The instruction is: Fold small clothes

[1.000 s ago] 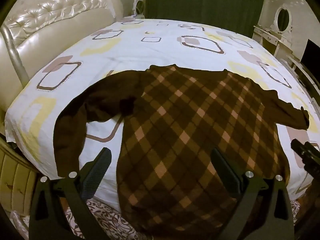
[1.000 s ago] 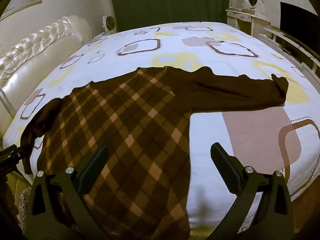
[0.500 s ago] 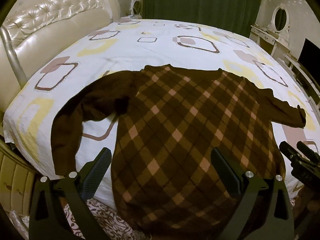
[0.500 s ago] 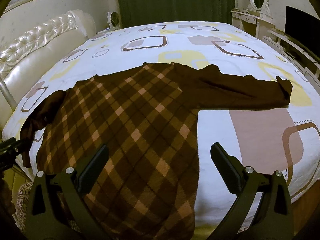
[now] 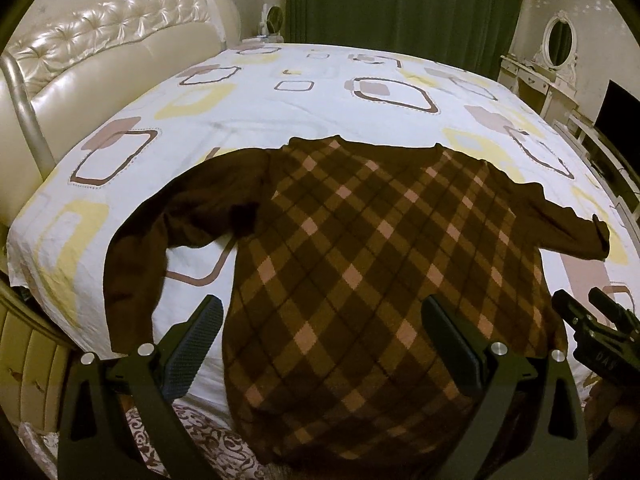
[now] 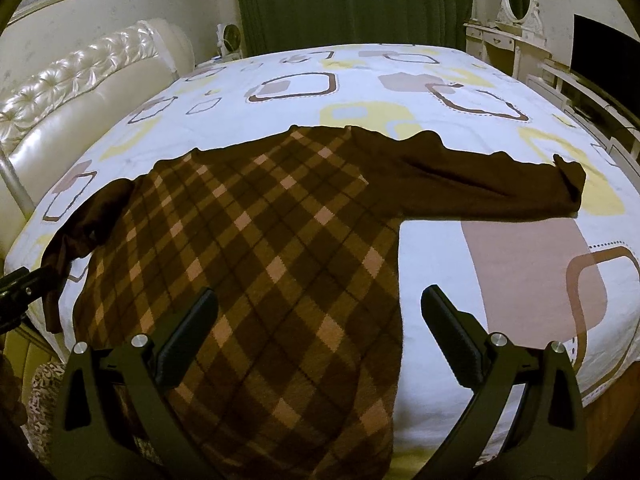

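Both cameras have drawn back slightly; the sweater (image 5: pixel 360 264) lies flat on the bed (image 5: pixel 280 112), hem overhanging. The left hand-held gripper (image 5: pixel 322 344) and right hand-held gripper (image 6: pixel 320 332) gape wide, empty. Best fold the sleeves (image 6: pixel 480 184) inward first, pinching cuffs.

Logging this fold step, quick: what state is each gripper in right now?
Left gripper: open, holding nothing, above the brown checked knit sweater.
Right gripper: open, holding nothing.
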`<move>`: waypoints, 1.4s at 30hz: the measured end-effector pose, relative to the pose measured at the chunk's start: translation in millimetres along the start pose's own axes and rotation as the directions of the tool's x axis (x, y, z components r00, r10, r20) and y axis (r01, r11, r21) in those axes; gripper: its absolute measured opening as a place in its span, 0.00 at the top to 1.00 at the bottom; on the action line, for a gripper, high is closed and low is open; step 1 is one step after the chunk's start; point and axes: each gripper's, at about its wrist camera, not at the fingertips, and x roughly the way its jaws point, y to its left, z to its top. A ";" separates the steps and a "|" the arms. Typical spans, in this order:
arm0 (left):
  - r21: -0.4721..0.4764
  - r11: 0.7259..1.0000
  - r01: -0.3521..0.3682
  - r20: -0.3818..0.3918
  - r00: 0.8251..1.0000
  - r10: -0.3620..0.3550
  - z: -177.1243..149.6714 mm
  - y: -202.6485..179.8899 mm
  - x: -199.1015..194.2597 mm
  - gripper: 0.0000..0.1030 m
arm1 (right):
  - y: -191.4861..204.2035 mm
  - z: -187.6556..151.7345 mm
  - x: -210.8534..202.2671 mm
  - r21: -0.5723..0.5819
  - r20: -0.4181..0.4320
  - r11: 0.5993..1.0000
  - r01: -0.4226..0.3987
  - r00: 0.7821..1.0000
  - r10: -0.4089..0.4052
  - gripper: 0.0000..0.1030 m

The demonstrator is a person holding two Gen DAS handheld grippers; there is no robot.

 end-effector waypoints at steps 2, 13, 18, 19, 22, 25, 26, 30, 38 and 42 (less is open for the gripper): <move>-0.003 1.000 0.002 -0.001 1.000 -0.002 0.2 0.7 1.1 0.04 | 0.9 -0.3 1.1 0.000 -0.003 1.000 -0.002 1.000 0.002 0.02; -0.013 1.000 0.007 -0.017 1.000 -0.007 -3.1 6.2 8.5 0.04 | 0.2 -3.3 5.0 0.005 -0.017 1.000 -0.012 1.000 0.012 0.02; -0.015 1.000 0.011 -0.021 1.000 -0.012 -3.4 7.5 10.3 0.04 | -0.5 -2.5 5.5 0.008 -0.018 1.000 -0.012 1.000 0.012 0.02; -0.016 1.000 0.014 -0.021 1.000 -0.015 -3.5 7.8 10.4 0.04 | -0.6 -2.3 5.3 0.009 -0.017 1.000 -0.012 1.000 0.012 0.02; -0.013 1.000 0.014 -0.019 1.000 -0.014 -3.7 7.0 9.6 0.04 | -0.8 -2.1 5.1 0.009 -0.016 1.000 -0.012 1.000 0.012 0.02; -0.003 1.000 0.013 -0.012 1.000 -0.013 -4.5 5.1 8.4 0.04 | -1.3 -1.3 3.9 0.011 -0.014 1.000 -0.014 1.000 0.014 0.02; -0.001 1.000 0.012 -0.011 1.000 -0.012 -4.5 4.4 8.2 0.04 | -1.3 -0.8 3.3 0.011 -0.012 1.000 -0.014 1.000 0.014 0.02; 0.002 1.000 0.013 -0.010 1.000 -0.013 -5.0 2.9 7.5 0.04 | -1.6 1.0 1.3 0.012 -0.006 1.000 -0.014 1.000 0.014 0.02; 0.000 1.000 0.013 -0.013 1.000 -0.013 -5.4 2.5 7.8 0.04 | -2.5 1.6 0.7 0.015 -0.008 1.000 -0.016 1.000 0.016 0.02; -0.002 1.000 0.010 -0.022 1.000 -0.010 -6.1 1.3 9.4 0.04 | -4.9 2.2 1.8 0.024 -0.016 0.999 -0.023 1.000 0.023 0.02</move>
